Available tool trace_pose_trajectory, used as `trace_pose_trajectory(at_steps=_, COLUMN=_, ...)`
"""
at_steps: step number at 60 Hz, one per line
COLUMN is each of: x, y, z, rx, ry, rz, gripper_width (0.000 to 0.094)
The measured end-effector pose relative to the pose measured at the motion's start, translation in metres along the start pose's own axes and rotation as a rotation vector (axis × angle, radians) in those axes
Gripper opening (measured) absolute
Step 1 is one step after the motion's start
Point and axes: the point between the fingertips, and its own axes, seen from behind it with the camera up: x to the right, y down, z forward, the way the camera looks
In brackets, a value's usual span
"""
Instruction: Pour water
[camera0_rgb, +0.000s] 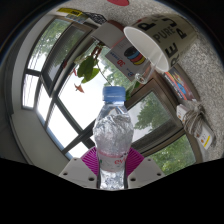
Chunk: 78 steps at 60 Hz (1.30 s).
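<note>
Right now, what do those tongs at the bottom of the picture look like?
The tongs show as two pale grey, flat-faced fingers angling inward from either side. Each bears a magenta pad on its inner face, ribbed like a fan. No cables, markings or sleeve are in view.

So the water bottle (113, 140) is a clear, crinkly plastic one with a light blue cap still screwed on. It stands upright between the two pink pads (96, 160) of the gripper (112, 170), which press on its lower body from left and right, so it's gripped. It looks raised, with windows behind it. A white cup (146, 50) sits beyond it, up and to the right, tilted so its open mouth faces the bottle. Can't tell the water level inside.
</note>
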Motion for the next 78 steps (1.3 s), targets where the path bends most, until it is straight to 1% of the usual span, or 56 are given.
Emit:
trace_pose_trajectory(at_steps=5, x=0.002, y=-0.032, z=-0.012, rx=0.072, ry=0.007, rz=0.1, gripper_width=0.0297)
trace_pose_trajectory(at_steps=11, x=0.01, y=-0.044, z=-0.01, rx=0.086, ry=0.026, rz=0.127, gripper_width=0.0298)
trace_pose_trajectory(at_steps=17, x=0.004, y=-0.034, z=-0.008, rx=0.043, ry=0.048, rz=0.111, gripper_width=0.0298)
trace_pose_trajectory(at_steps=22, x=-0.013, y=-0.015, z=-0.002, rx=-0.029, ry=0.068, rz=-0.006, gripper_width=0.0297)
trace_pose_trajectory(at_steps=27, x=-0.046, y=0.005, z=0.008, rx=-0.1, ry=0.071, rz=-0.243, gripper_width=0.0298)
trace_pose_trajectory(at_steps=29, x=-0.068, y=0.009, z=0.006, rx=-0.135, ry=0.045, rz=-0.355, gripper_width=0.0298)
trace_pose_trajectory(at_steps=34, x=-0.105, y=0.014, z=0.023, rx=-0.179, ry=0.031, rz=-0.708, gripper_width=0.0297)
trace_pose_trajectory(at_steps=38, x=-0.142, y=0.005, z=0.025, rx=-0.174, ry=0.012, rz=-1.019, gripper_width=0.0295)
trace_pose_trajectory(at_steps=46, x=-0.2, y=-0.035, z=0.021, rx=-0.116, ry=0.019, rz=-1.605, gripper_width=0.0297)
trace_pose_trajectory(at_steps=50, x=-0.204, y=-0.063, z=0.023, rx=-0.09, ry=0.081, rz=-1.812, gripper_width=0.0297)
trace_pose_trajectory(at_steps=53, x=-0.198, y=-0.095, z=0.013, rx=-0.091, ry=0.14, rz=-1.946, gripper_width=0.0297)
trace_pose_trajectory(at_steps=55, x=-0.19, y=-0.12, z=0.009, rx=-0.096, ry=0.198, rz=-2.027, gripper_width=0.0297)
trace_pose_trajectory(at_steps=61, x=-0.146, y=-0.193, z=-0.009, rx=-0.164, ry=0.378, rz=-2.207, gripper_width=0.0296)
trace_pose_trajectory(at_steps=62, x=-0.138, y=-0.213, z=-0.014, rx=-0.172, ry=0.392, rz=-2.231, gripper_width=0.0296)
trace_pose_trajectory(at_steps=68, x=-0.085, y=-0.287, z=-0.042, rx=-0.248, ry=0.58, rz=-2.268, gripper_width=0.0297)
trace_pose_trajectory(at_steps=74, x=-0.047, y=-0.34, z=-0.068, rx=-0.306, ry=0.699, rz=-2.244, gripper_width=0.0298)
trace_pose_trajectory(at_steps=78, x=-0.024, y=-0.364, z=-0.082, rx=-0.34, ry=0.749, rz=-2.24, gripper_width=0.0298)
